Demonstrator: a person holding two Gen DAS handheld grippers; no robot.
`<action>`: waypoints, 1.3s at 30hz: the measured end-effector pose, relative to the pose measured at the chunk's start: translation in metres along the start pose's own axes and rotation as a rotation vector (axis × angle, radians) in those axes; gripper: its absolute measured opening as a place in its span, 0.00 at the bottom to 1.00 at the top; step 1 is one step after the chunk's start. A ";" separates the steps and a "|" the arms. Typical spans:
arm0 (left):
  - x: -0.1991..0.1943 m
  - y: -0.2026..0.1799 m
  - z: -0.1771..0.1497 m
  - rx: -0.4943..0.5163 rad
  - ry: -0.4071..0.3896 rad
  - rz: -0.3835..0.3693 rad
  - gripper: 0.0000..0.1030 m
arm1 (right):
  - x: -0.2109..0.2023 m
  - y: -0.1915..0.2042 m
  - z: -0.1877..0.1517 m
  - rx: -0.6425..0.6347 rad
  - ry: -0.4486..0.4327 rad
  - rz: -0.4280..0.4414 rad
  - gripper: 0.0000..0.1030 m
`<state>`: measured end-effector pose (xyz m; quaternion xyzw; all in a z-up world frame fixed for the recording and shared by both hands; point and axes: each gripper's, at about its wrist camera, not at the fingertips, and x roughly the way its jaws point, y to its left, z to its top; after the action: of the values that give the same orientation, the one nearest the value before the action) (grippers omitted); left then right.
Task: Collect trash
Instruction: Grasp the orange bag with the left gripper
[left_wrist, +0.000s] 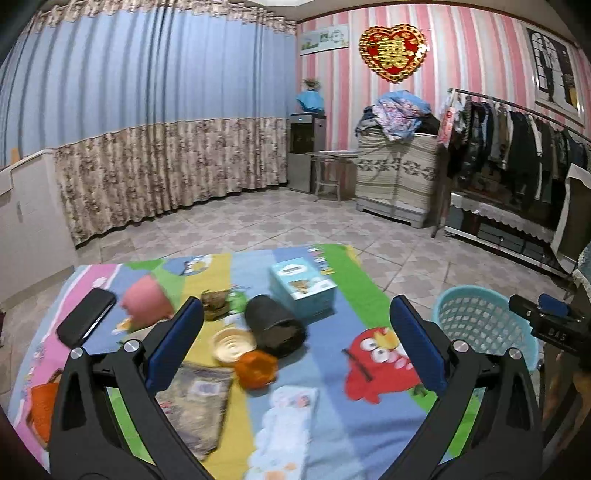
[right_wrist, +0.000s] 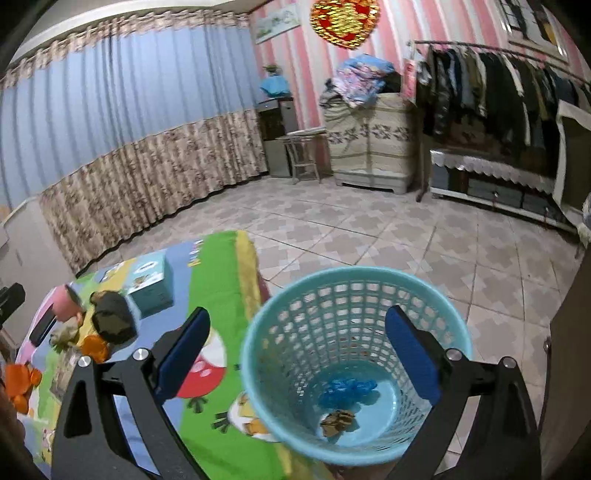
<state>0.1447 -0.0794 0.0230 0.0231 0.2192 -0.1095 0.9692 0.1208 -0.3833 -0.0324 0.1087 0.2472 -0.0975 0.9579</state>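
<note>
A light blue mesh trash basket (right_wrist: 354, 362) stands on the floor beside the cartoon mat (right_wrist: 218, 273). In it lie a crumpled blue wrapper (right_wrist: 347, 389) and a brown scrap (right_wrist: 338, 421). My right gripper (right_wrist: 297, 354) is open and empty, hovering over the basket. My left gripper (left_wrist: 295, 343) is open and empty above the mat (left_wrist: 332, 424). Below it lie an orange piece (left_wrist: 256, 369), a cream lid (left_wrist: 232, 345), a tipped black cup (left_wrist: 275, 325), a brown crumpled scrap (left_wrist: 216, 301), a patterned packet (left_wrist: 195, 402) and a white wrapper (left_wrist: 288, 417). The basket also shows in the left wrist view (left_wrist: 484, 328).
A light blue box (left_wrist: 303, 286), a pink cup (left_wrist: 147, 301) and a black phone (left_wrist: 86, 319) sit on the mat. More orange pieces (right_wrist: 20, 382) lie at its near left. A clothes rack (left_wrist: 517, 147), cabinet (left_wrist: 399, 177) and curtain (left_wrist: 147, 129) line the tiled room.
</note>
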 end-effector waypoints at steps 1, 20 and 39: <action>-0.003 0.007 -0.002 -0.002 0.002 0.011 0.95 | -0.002 0.005 -0.002 -0.009 -0.002 0.004 0.91; -0.050 0.171 -0.063 -0.078 0.066 0.246 0.95 | -0.019 0.103 -0.034 -0.166 -0.012 0.034 0.96; -0.038 0.240 -0.137 -0.110 0.203 0.329 0.95 | 0.003 0.153 -0.060 -0.217 0.117 0.032 0.96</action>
<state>0.1070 0.1755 -0.0848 0.0164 0.3149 0.0652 0.9467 0.1332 -0.2222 -0.0609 0.0136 0.3099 -0.0483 0.9494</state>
